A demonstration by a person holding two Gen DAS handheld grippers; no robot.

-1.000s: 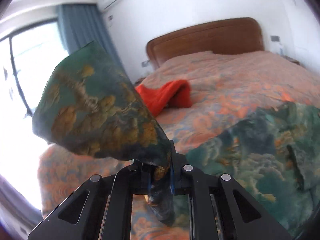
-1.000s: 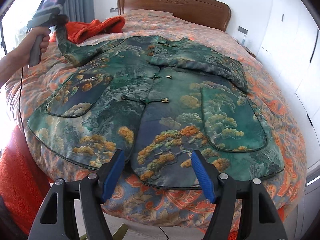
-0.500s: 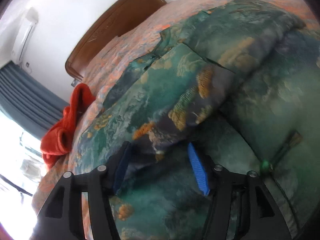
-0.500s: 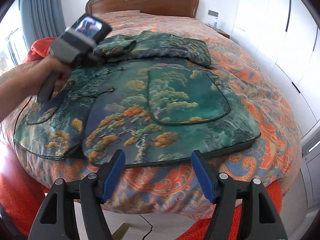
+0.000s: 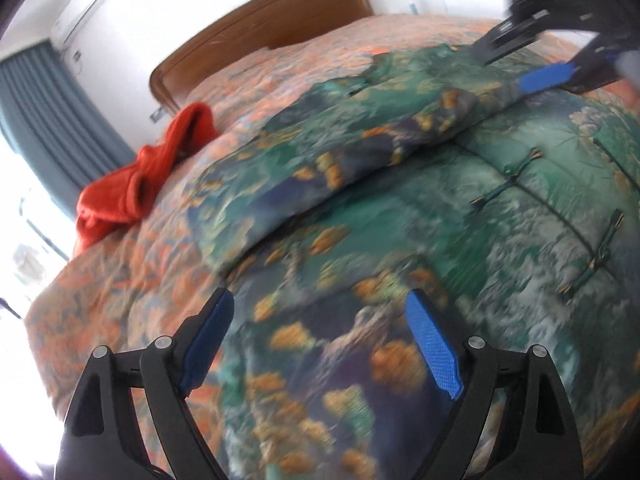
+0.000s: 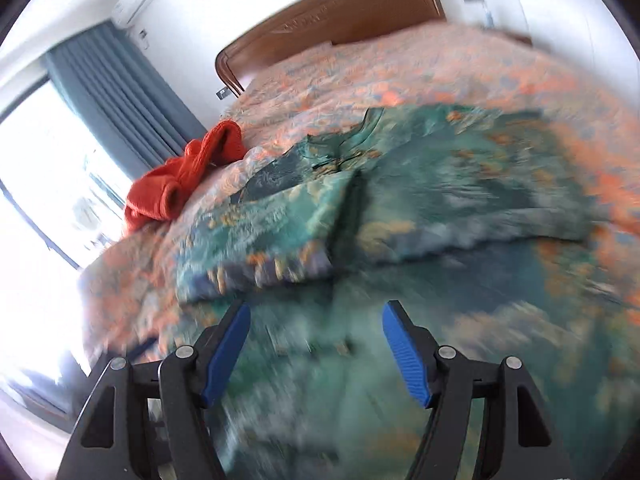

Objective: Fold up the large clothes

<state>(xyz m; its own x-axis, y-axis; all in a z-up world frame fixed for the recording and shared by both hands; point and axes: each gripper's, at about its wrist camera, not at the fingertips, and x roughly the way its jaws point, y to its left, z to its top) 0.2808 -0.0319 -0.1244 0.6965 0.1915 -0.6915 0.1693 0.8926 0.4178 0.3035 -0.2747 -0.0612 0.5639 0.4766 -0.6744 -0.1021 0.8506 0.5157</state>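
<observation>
Bed [image 5: 92, 280]: covered by an orange patterned quilt; wooden headboard [image 5: 260, 20] at the far end.
Jacket [image 5: 520, 240]: large green brocade garment lying flat across the quilt, front up, frog fastenings visible along the centre. Both views are partly blurred.
Sleeves: one sleeve [image 5: 360, 152] lies folded across the chest; in the right wrist view a second folded layer [image 6: 460, 208] appears to meet it near the collar, though blur prevents certainty.
Red garment [image 5: 140, 184]: bunched on the quilt toward the window side, apart from the jacket.
Left gripper [image 5: 320, 344]: fingers wide apart, holding nothing, above the lower body of the jacket.
Right gripper [image 6: 316, 356]: fingers wide apart, empty, near the folded sleeves.
Stage, as judged: sleeves in; body folds not yet made.
Risk: padded sleeves may spring or slide open when the hem is lifted.
Risk: a pinch taking only the top layer would drag the fold askew.
Risk: bunching the quilt beneath would distort the fold line.
</observation>
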